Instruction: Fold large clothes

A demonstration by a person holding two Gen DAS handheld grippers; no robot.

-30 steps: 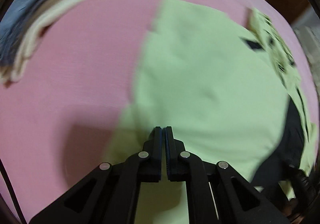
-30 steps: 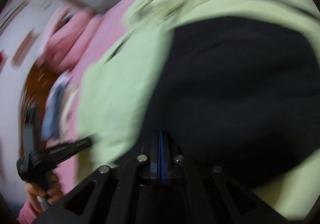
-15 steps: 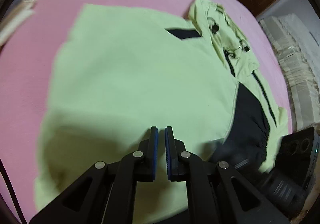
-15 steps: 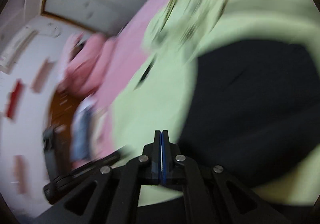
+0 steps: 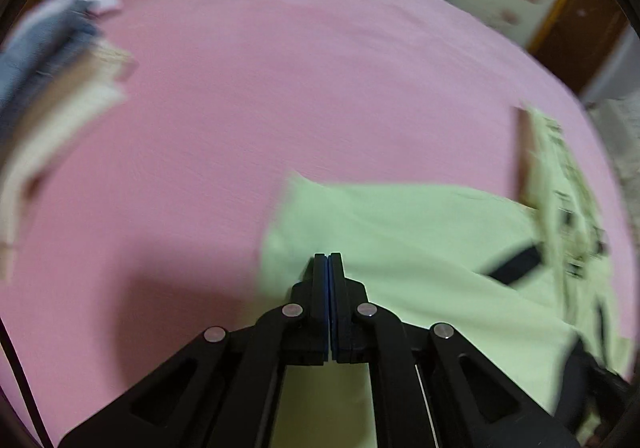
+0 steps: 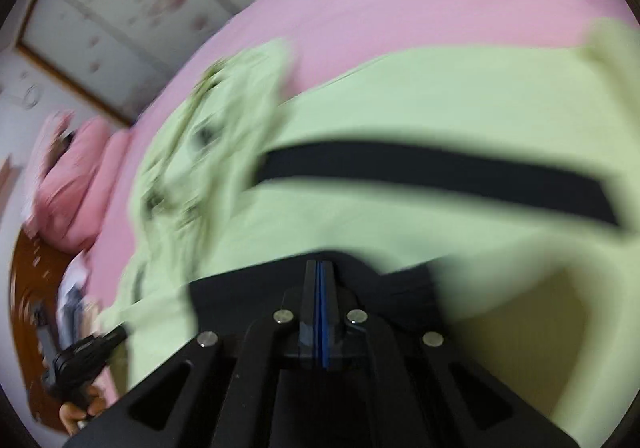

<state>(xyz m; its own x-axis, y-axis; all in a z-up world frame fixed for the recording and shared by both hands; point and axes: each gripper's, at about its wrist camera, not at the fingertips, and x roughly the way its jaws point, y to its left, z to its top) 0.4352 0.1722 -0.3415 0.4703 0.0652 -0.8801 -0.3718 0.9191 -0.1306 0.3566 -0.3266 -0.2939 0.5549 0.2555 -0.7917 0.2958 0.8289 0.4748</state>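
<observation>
Both hand-held grippers, left [image 5: 328, 256] and right [image 6: 320, 264], are clamped tight, apparently pinching the green-and-black hoodie [image 5: 420, 248] spread on the pink bed [image 5: 280, 87]. I'd carry both edges across together, level and taut, so the fold lands square.

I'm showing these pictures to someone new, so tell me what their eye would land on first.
First, the light green jacket with a black stripe, spread on the pink bed sheet and filling the right wrist view. Next, the shut black left gripper and right gripper, low in the middle of their views over the cloth. Last, the blurred stack of folded clothes at the left edge of the left wrist view.
</observation>
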